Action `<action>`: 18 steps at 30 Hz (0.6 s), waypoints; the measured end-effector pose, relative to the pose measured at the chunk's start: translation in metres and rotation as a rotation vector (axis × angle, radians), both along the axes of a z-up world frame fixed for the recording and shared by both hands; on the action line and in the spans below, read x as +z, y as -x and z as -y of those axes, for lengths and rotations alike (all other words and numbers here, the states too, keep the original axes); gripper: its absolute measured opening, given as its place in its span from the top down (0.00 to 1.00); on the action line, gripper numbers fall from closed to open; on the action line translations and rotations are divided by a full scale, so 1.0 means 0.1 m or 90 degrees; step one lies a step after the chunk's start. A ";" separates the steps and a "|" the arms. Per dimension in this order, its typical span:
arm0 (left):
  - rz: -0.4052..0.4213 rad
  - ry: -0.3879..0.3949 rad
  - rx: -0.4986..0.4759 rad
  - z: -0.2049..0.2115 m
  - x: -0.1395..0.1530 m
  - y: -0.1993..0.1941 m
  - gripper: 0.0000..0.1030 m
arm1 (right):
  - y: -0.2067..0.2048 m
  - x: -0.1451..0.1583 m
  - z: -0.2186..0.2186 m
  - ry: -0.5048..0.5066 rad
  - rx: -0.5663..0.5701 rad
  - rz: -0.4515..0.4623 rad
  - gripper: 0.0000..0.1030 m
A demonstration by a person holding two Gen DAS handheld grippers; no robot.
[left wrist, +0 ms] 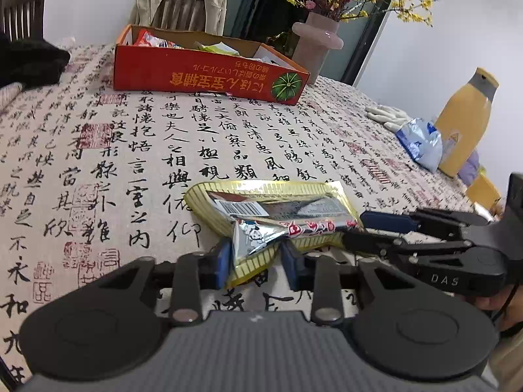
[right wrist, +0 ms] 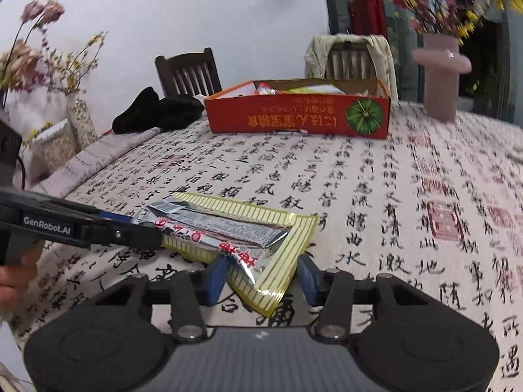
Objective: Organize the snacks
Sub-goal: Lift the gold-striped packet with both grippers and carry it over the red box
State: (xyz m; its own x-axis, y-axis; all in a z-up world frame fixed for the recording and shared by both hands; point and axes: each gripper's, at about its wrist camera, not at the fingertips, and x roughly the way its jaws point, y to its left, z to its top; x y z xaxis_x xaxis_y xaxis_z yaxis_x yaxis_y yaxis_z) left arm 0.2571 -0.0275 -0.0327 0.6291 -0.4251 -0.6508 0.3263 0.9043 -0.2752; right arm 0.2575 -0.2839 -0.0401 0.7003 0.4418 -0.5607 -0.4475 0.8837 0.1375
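Note:
A silver snack packet with red print lies on top of a yellow striped packet on the calligraphy tablecloth. My left gripper has its blue pads pressed on one bunched end of the silver packet. At the other end my right gripper stands astride a corner of the yellow packet, which lies flat between its pads. An orange cardboard box holding several snacks sits at the far side of the table.
A pink vase of flowers stands behind the box. To the right are a yellow bottle, a blue-white bag and white gloves. Black cloth lies far left. Chairs line the far edge.

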 end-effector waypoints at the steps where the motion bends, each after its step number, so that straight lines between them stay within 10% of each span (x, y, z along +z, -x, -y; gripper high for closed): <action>1: 0.002 -0.007 0.001 0.01 0.00 0.00 0.77 | 0.01 0.00 -0.01 0.004 0.002 0.006 0.63; 4: 0.007 -0.012 -0.002 0.01 0.02 0.00 0.82 | 0.00 0.02 -0.04 0.007 0.011 0.010 0.84; 18: 0.106 -0.015 -0.015 -0.03 0.73 -0.60 0.85 | -0.40 0.62 -0.10 0.045 0.034 0.128 0.90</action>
